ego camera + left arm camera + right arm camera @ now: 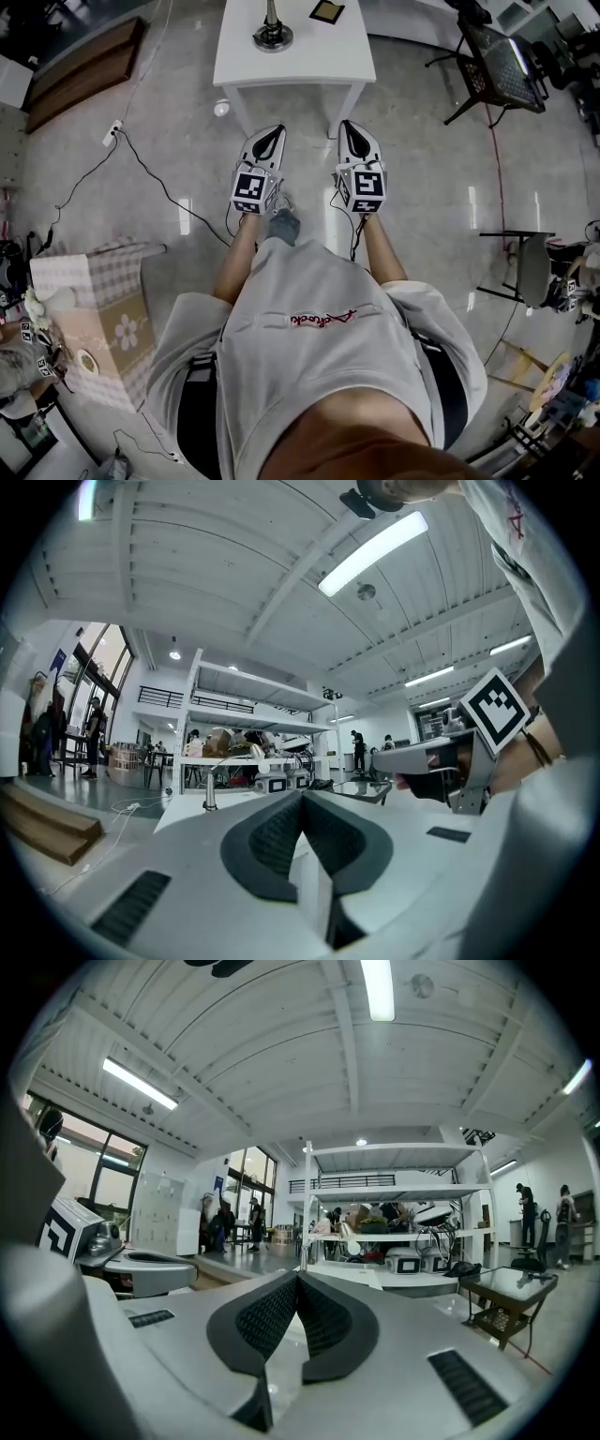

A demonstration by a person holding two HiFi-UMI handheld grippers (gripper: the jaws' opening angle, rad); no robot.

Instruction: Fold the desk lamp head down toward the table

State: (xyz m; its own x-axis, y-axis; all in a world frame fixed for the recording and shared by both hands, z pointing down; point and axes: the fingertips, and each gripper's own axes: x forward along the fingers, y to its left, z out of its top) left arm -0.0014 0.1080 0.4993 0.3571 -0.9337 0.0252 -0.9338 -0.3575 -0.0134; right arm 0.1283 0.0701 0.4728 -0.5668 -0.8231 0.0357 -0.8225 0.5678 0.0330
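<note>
Both arms reach forward, left gripper [270,141] and right gripper [354,137] level, side by side, fingers closed, empty

The head camera is looking steeply down from above the person [319,347], taking in the left gripper [278,129] and the right gripper [345,125] side by side from close above, with the white rectangular table [309,66] just ahead of their tips. Each gripper camera is riding low behind its own jaws and facing level along them, very near the dark ribbed pads. Both are sharing that table ahead of the tips and the tall white metal shelf rack [246,714] far beyond it. Each is also catching the other gripper at its inner side.
</note>
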